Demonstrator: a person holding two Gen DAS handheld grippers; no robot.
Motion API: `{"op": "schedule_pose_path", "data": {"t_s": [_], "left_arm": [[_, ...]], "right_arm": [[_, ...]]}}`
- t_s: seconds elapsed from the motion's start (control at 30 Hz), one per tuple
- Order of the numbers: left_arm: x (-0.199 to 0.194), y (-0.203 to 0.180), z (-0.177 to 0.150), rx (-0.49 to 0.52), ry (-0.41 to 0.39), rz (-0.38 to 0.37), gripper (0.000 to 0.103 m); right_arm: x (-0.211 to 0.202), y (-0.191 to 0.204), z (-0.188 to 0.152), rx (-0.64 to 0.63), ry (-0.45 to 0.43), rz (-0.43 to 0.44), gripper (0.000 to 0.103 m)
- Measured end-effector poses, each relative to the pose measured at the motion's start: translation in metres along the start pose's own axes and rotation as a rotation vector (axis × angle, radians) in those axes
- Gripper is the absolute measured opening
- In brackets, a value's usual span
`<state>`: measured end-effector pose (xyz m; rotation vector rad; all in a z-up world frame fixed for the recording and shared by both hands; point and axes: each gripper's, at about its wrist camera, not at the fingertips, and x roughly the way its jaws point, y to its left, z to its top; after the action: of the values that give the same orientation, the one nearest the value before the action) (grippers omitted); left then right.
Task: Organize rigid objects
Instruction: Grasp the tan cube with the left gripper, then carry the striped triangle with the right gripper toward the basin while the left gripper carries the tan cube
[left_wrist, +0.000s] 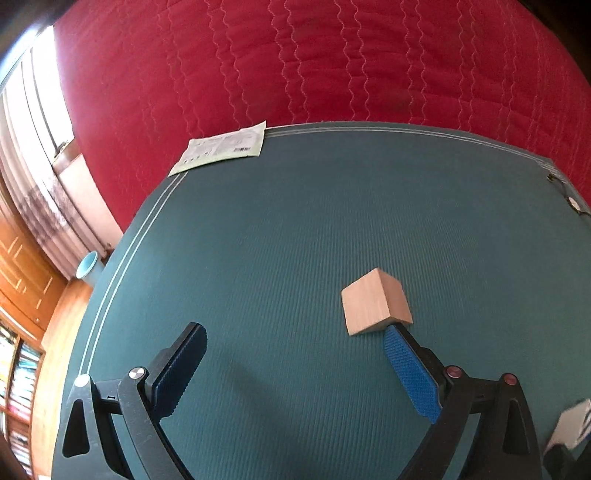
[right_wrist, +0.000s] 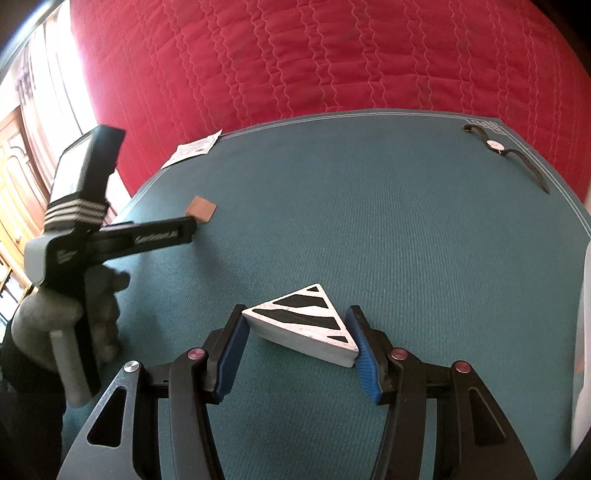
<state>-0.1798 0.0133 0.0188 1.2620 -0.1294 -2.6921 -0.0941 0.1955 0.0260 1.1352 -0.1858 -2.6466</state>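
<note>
While your left gripper (left_wrist: 293, 341) hangs wide open, right pad tip touching wooden cube (left_wrist: 375, 302) on mat (left_wrist: 277, 229), closing risks shoving it. Right gripper (right_wrist: 299, 332) pinches striped wedge (right_wrist: 306, 323) by corners; may pivot, slip.

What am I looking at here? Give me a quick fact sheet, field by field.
Surface: teal mat on a red quilt
Left gripper: open, one finger beside the wooden block
Right gripper: closed around the striped triangle block
Other items: wristwatch at the mat's far right corner, paper packet at its far left edge
</note>
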Motion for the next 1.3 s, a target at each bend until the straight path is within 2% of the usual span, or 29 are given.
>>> {"op": "schedule_pose_path", "data": {"t_s": [0.13,0.27,0.47,0.57,0.63,0.77,0.93,1.3], "left_arm": [[0.006,-0.004,0.009,0.006,-0.01,0.002,0.099],[0.013,-0.005,0.015,0.0,-0.004,-0.039,0.099],[0.016,-0.011,0.021,0.022,-0.016,-0.091,0.088],[0.017,-0.013,0.024,0.034,-0.026,-0.119,0.076],[0.016,-0.016,0.025,0.046,-0.037,-0.14,0.065],[0.014,-0.02,0.024,0.073,-0.054,-0.15,0.055],[0.015,-0.017,0.023,0.078,-0.054,-0.212,0.038],[0.006,-0.016,0.014,0.072,-0.063,-0.218,0.035]], "right_arm": [[0.0,0.0,-0.001,0.002,-0.001,0.002,0.055],[0.0,-0.001,-0.001,0.003,-0.002,0.002,0.055],[0.0,-0.001,-0.002,0.003,-0.002,0.002,0.055],[0.0,-0.001,-0.002,0.003,-0.002,0.002,0.055],[0.0,-0.001,-0.002,0.003,-0.001,0.002,0.055],[0.0,-0.002,-0.002,0.004,-0.002,0.002,0.055],[0.0,-0.002,-0.002,0.004,-0.002,0.002,0.055],[0.001,-0.002,-0.001,0.006,-0.002,0.002,0.055]]}}
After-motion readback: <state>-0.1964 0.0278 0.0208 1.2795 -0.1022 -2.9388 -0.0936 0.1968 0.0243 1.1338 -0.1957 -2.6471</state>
